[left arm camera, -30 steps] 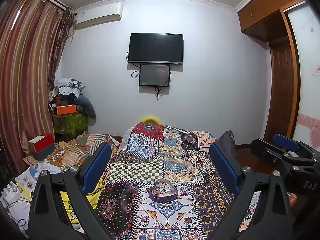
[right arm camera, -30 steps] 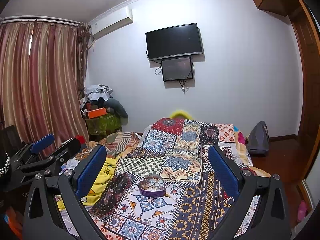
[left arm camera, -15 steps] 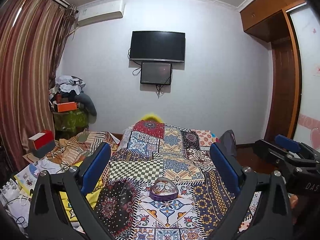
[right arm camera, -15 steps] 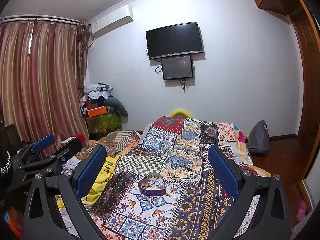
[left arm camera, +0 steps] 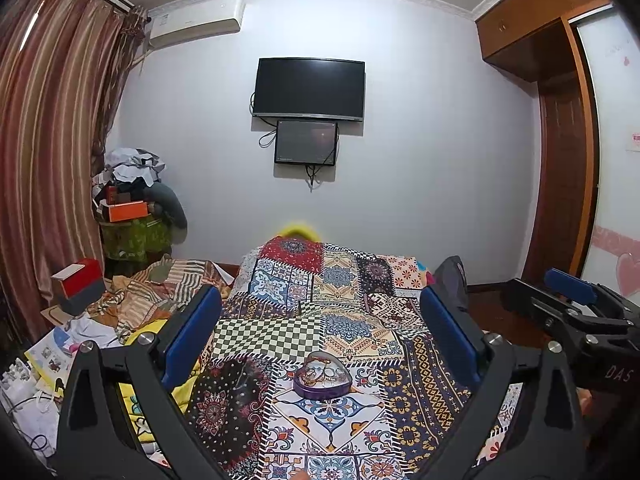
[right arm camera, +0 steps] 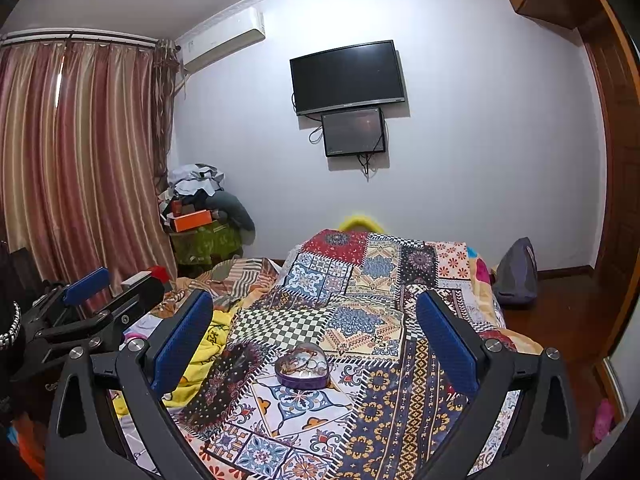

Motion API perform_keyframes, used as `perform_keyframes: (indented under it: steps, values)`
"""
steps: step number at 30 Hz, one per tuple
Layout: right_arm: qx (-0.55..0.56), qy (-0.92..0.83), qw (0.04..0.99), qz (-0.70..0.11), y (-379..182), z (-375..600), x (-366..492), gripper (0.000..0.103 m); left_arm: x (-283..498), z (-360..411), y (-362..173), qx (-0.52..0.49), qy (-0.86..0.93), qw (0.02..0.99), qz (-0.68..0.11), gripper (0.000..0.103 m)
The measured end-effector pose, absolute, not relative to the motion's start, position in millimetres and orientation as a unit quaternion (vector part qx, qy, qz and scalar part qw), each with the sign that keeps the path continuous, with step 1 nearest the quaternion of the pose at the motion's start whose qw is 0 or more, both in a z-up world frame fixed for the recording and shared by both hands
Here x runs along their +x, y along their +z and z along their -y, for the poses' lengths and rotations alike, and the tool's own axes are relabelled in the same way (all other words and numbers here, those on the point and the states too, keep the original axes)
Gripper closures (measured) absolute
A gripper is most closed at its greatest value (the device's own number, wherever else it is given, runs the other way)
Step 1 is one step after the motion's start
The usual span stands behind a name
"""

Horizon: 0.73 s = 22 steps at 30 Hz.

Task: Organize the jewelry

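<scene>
I have both grippers held above the foot of the bed, the left gripper (left arm camera: 320, 332) and the right gripper (right arm camera: 314, 330) each with its blue-padded fingers spread wide and gripping nothing. The purple heart-shaped tin of tangled jewelry (left arm camera: 322, 376) sits on the patchwork quilt (left arm camera: 348, 320), roughly centred between my fingers in both views and well apart from them. My worry is the soft quilt: if I press down on the tin's rim it could tip and spill, and the chains look knotted, so lifting one piece may drag others out. From the right wrist the heart's lobes face the far wall and its tip points back toward me, its long axis seemingly across the bed.
</scene>
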State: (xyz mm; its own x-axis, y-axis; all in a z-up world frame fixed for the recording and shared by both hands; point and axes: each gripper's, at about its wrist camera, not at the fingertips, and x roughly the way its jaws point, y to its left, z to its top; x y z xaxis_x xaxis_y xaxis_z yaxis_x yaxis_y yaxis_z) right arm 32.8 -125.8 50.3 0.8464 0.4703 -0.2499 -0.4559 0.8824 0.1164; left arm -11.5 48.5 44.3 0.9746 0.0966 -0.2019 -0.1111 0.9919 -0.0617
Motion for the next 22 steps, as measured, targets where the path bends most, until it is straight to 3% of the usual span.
perform_keyframes:
  steps: [22]
  values:
    - [0.025, 0.239, 0.961, -0.139, 49.6, 125.0, 35.8, 0.002, -13.5, -45.9, 45.3, -0.034, 0.048, 0.994, -0.097, 0.003]
